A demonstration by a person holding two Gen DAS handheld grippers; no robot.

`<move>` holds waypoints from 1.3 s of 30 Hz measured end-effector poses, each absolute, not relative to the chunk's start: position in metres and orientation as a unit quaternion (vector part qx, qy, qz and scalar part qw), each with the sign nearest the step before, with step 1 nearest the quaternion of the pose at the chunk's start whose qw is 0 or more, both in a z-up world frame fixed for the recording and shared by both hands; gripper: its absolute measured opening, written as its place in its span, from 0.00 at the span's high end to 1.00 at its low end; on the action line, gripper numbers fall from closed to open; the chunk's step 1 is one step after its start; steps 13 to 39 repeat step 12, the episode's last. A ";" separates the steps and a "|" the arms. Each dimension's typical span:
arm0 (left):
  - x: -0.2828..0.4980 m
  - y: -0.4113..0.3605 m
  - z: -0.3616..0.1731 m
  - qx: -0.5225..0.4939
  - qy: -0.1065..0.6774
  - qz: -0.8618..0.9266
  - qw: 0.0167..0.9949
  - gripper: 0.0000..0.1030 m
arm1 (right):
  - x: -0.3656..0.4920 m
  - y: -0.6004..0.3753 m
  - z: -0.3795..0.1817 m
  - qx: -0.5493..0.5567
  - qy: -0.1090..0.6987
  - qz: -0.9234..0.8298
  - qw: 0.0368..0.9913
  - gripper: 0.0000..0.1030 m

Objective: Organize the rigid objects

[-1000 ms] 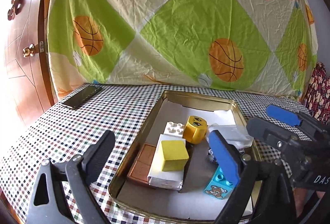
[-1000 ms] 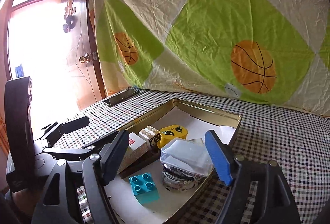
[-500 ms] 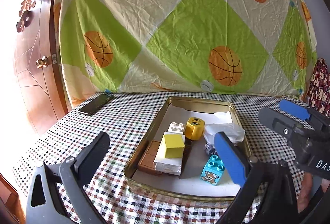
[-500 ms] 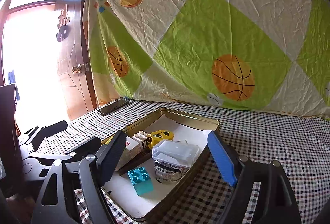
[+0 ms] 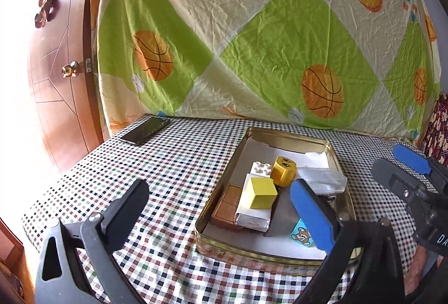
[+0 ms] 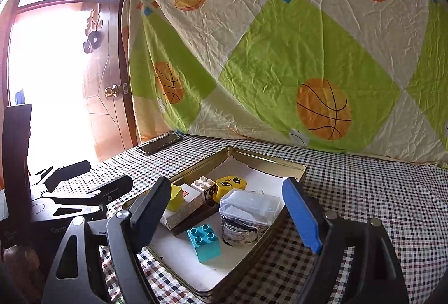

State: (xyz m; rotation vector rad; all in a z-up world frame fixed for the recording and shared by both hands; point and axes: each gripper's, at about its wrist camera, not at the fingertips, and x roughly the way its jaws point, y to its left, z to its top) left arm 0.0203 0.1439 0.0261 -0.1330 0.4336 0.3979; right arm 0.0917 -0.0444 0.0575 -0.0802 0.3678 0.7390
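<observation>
A gold metal tin (image 5: 280, 133) (image 6: 268, 159) on the checkered table holds a yellow cube (image 5: 261, 192) on a white box (image 5: 252, 215), a white brick (image 5: 260, 168), a yellow face piece (image 5: 284, 169) (image 6: 231, 185), a clear lidded box (image 5: 322, 179) (image 6: 250, 206), a teal brick (image 6: 204, 241) and a brown flat piece (image 5: 226, 207). My left gripper (image 5: 221, 208) is open and empty, held above the table in front of the tin. My right gripper (image 6: 226, 208) is open and empty, near the tin's right front side.
A black phone (image 5: 145, 130) (image 6: 162, 143) lies at the table's far left corner. A printed sheet (image 5: 252, 38) hangs behind the table. A wooden door (image 5: 56, 74) stands at the left. The table edge runs along the left.
Both grippers have pulled back and up from the tin, so it looks smaller and farther. Both stay open and empty. The objects in the tin have not moved.
</observation>
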 end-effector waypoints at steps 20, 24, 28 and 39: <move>0.019 0.138 0.023 -0.047 0.209 0.196 0.957 0.00 | 0.089 -0.041 0.056 -0.045 0.179 0.361 0.914 0.19; 0.019 0.138 0.023 -0.047 0.209 0.196 0.957 0.00 | 0.089 -0.041 0.056 -0.045 0.179 0.361 0.914 0.19; 0.019 0.138 0.023 -0.047 0.209 0.196 0.957 0.00 | 0.089 -0.041 0.056 -0.045 0.179 0.361 0.914 0.19; 0.019 0.138 0.023 -0.047 0.209 0.196 0.957 0.00 | 0.089 -0.041 0.056 -0.045 0.179 0.361 0.914 0.19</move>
